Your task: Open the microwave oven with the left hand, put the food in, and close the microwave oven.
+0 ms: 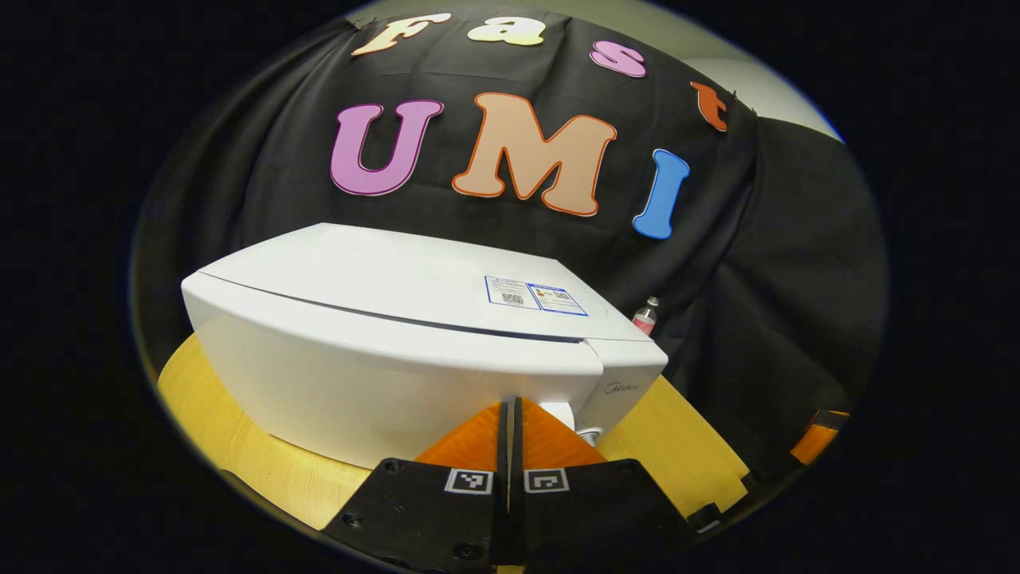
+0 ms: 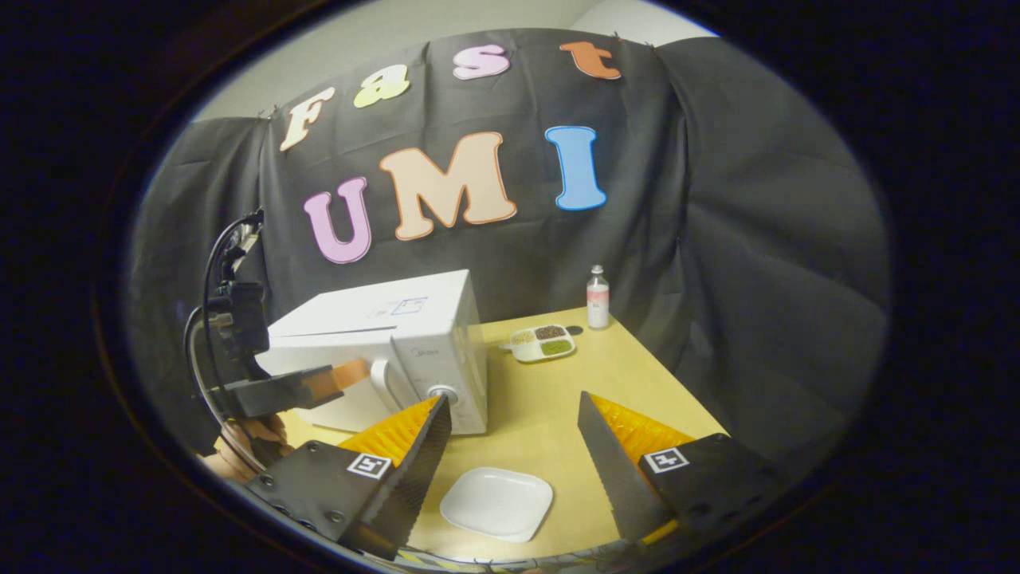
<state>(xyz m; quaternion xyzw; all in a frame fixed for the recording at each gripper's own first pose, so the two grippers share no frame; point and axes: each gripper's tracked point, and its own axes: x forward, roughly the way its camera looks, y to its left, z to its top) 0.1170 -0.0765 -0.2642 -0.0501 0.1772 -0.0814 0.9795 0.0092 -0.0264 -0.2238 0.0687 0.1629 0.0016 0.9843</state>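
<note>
From the left gripper view I find the left tool [image 1: 511,414] with its two fingers pressed together, nothing between them, their tips right up against the lower front edge of the microwave oven [image 1: 414,351]. The oven is white, its door shut, and it stands on the wooden bench [image 1: 239,446]. In the right gripper view I see that same left tool from the side, its tip just beside the door handle [image 2: 381,383]; whether it touches the handle I cannot tell.

The right tool [image 2: 514,426] is held wide open over the bench and grips nothing. Below the gap between its fingers lies a white square plate [image 2: 498,502], bare on top. The food sits in a compartment tray [image 2: 543,342] (three sections, with dark, pale and green contents) farther back on the bench, to the right of the oven and apart from it. A small bottle [image 2: 598,297] stands upright near the tray, against the black cloth.
</note>
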